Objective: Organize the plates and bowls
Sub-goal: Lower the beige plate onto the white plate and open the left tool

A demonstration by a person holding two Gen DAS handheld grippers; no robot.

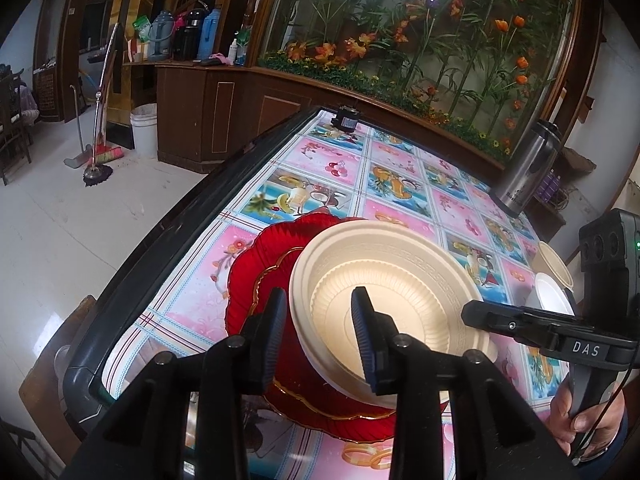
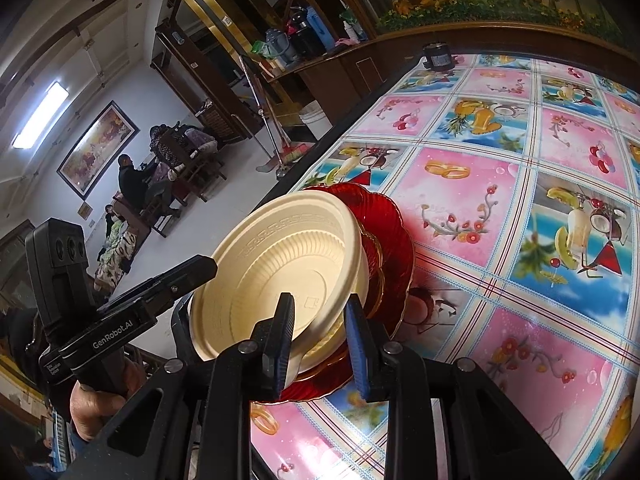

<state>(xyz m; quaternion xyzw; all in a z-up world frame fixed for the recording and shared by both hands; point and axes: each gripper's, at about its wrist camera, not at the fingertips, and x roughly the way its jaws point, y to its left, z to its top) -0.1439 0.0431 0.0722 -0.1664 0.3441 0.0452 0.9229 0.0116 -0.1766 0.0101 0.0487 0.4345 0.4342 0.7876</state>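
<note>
A cream disposable bowl (image 1: 384, 292) sits on a stack of red scalloped plates (image 1: 256, 264) with gold rims, near the table's left edge. My left gripper (image 1: 320, 332) is open, its fingers straddling the bowl's near-left rim. My right gripper (image 2: 320, 340) is open, its fingers on either side of the same bowl's (image 2: 280, 260) rim over the red plates (image 2: 396, 248). The right gripper also shows in the left wrist view (image 1: 504, 320). The left gripper also shows in the right wrist view (image 2: 188, 276). Neither gripper visibly clamps the bowl.
The table (image 1: 400, 176) has a pink and blue fruit-print cloth and a dark raised edge (image 1: 168, 232). Two more bowls, cream (image 1: 554, 266) and white (image 1: 554, 298), stand at the right. A steel thermos (image 1: 528, 168) stands at the far right, a small black device (image 1: 346, 120) at the far edge.
</note>
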